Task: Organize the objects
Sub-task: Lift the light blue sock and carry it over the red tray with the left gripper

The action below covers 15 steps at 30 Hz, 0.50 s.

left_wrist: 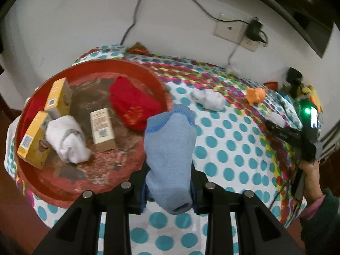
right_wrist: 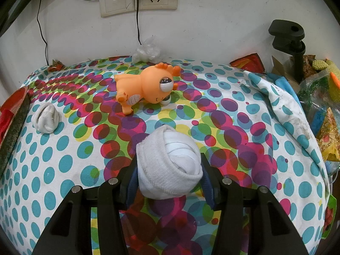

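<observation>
My left gripper point(left_wrist: 169, 193) is shut on a light blue sock point(left_wrist: 170, 148), held above the polka-dot cloth just right of the red tray point(left_wrist: 89, 180). In the tray lie a red sock point(left_wrist: 132, 104), a rolled white sock point(left_wrist: 67, 141), a beige box point(left_wrist: 103, 131) and two yellow boxes point(left_wrist: 57, 97). My right gripper point(right_wrist: 169, 182) is shut on a rolled white sock point(right_wrist: 167, 163). Beyond it an orange toy point(right_wrist: 146, 85) lies on its side, and another white sock ball point(right_wrist: 45, 118) sits at the left. The right gripper point(left_wrist: 297, 136) also shows at the left wrist view's right edge.
A spotted cloth point(right_wrist: 63, 161) covers the table against a white wall with sockets point(right_wrist: 138, 0) and cables. A crumpled clear bag point(right_wrist: 146, 52) lies at the back. A black clamp point(right_wrist: 291, 46) and piled packets point(right_wrist: 323, 106) crowd the right side. A person's hand point(left_wrist: 310, 180) holds the right gripper.
</observation>
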Tool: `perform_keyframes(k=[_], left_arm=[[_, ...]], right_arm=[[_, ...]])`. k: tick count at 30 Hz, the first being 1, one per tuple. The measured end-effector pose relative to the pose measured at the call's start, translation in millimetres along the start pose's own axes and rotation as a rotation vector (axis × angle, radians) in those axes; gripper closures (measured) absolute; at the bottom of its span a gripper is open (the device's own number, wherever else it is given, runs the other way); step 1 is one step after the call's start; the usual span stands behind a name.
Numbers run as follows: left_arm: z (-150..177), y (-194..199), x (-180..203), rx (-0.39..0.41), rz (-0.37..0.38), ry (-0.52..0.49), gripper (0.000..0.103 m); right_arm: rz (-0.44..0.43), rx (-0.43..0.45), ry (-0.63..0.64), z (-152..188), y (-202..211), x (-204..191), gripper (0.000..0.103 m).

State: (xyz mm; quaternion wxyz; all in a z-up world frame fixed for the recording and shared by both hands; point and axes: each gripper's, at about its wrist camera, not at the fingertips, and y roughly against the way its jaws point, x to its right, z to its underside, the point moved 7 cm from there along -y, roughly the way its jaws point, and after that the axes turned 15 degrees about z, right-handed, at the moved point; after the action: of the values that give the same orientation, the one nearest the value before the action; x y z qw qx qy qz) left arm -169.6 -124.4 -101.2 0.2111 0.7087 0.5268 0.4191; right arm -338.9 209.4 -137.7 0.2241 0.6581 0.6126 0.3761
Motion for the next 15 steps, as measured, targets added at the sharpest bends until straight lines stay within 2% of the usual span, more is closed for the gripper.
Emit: perform_keyframes(k=[9,15], left_arm=[[-11.4,6.4,-34.2,-0.002,-0.107,-0.014,0.073],[-26.5,10.4,-59.4,0.002,-0.141,0.019,0.073]], right_arm=[[0.0,0.0,0.0,0.0,-0.4,-0.3,0.054],[0.001,0.001,0.0,0.2,-0.7,-0.8,0.054]])
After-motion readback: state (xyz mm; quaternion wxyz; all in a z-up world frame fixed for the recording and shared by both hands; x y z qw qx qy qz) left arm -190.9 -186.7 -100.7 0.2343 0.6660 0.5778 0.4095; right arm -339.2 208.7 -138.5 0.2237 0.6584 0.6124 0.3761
